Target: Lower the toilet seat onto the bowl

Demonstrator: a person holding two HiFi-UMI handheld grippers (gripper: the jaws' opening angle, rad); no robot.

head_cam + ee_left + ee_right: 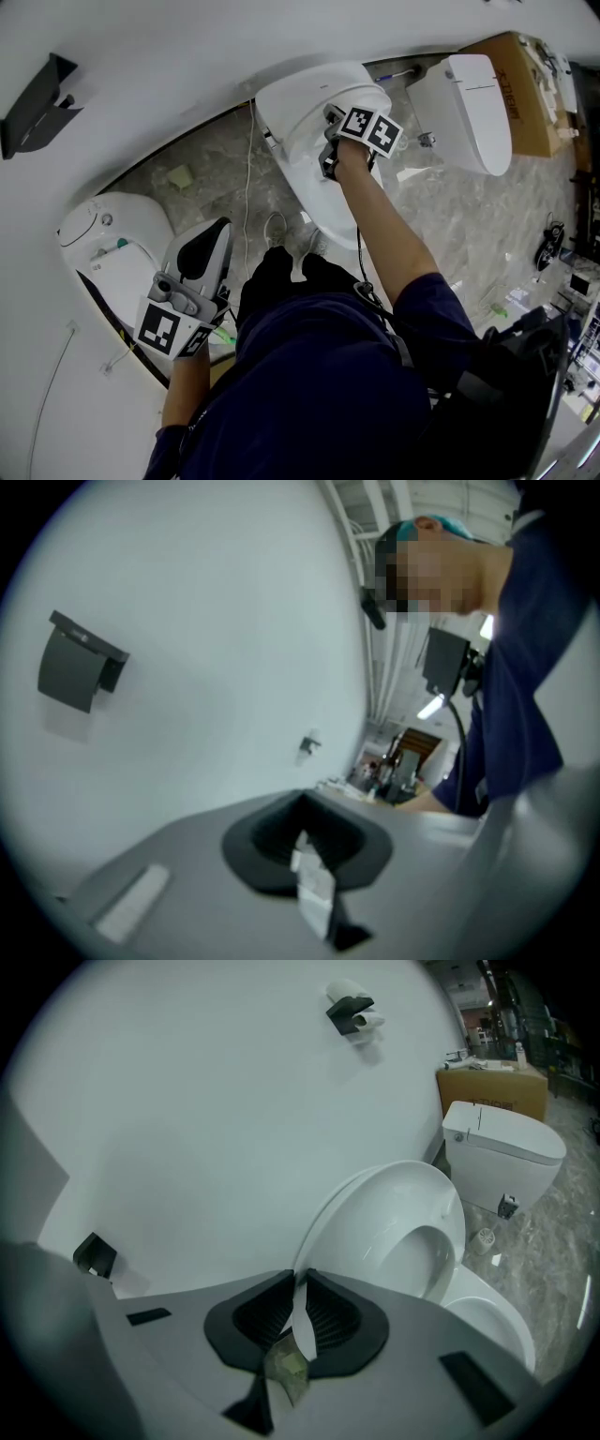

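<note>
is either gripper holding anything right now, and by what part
The right gripper has its fingers pinched on the upper rim of the raised toilet seat. The left gripper holds nothing; it points at the wall.

Your left hand-held gripper [302, 808] faces a white wall [206, 667], jaws together, with a dark holder [77, 663] mounted toward the wall's upper left.

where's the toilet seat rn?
Head view, top centre: the toilet seat stands raised over its bowl, close to the white wall. The right gripper is clamped on the seat's rim.
</note>
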